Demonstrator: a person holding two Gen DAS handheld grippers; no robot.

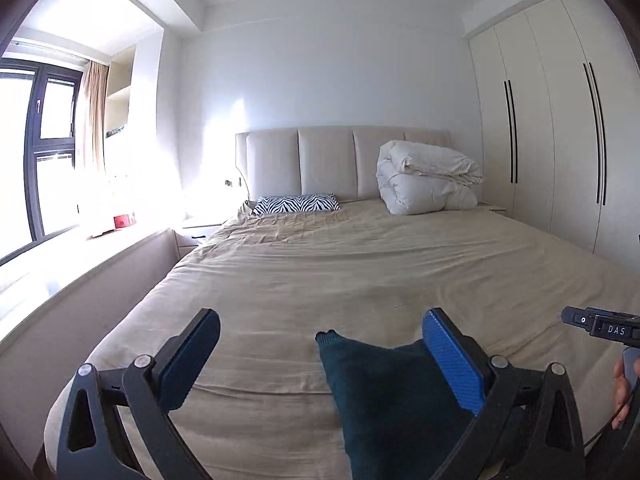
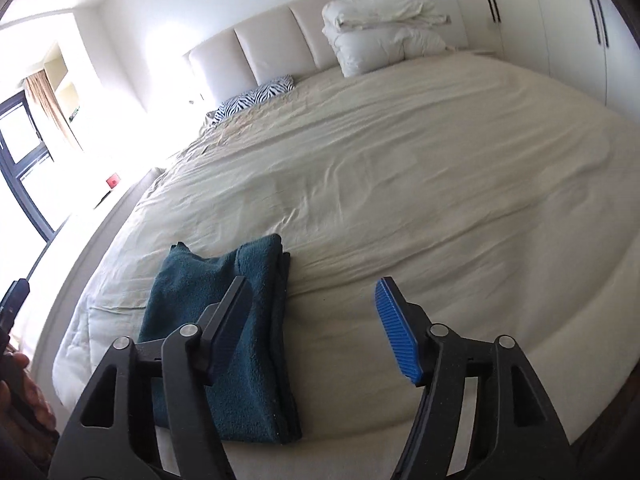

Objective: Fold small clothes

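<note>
A dark teal garment (image 2: 188,280) lies folded into a long flat stack on the beige bed sheet (image 2: 400,184), near the foot of the bed. My right gripper (image 2: 312,282) hovers above it, open, with nothing between its blue pads; its left finger overlaps the garment's middle in that view. In the left wrist view the teal garment (image 1: 384,400) sits low and to the right, partly behind the right finger. My left gripper (image 1: 320,316) is wide open and holds nothing. The other gripper's body (image 1: 600,326) and a hand (image 1: 624,388) show at the right edge.
A folded white duvet (image 1: 428,178) and a zebra-print pillow (image 1: 296,204) lie at the padded headboard (image 1: 324,160). White wardrobe doors (image 1: 560,120) stand to the right. On the left, a window ledge (image 1: 80,256) holds a red box (image 1: 125,221).
</note>
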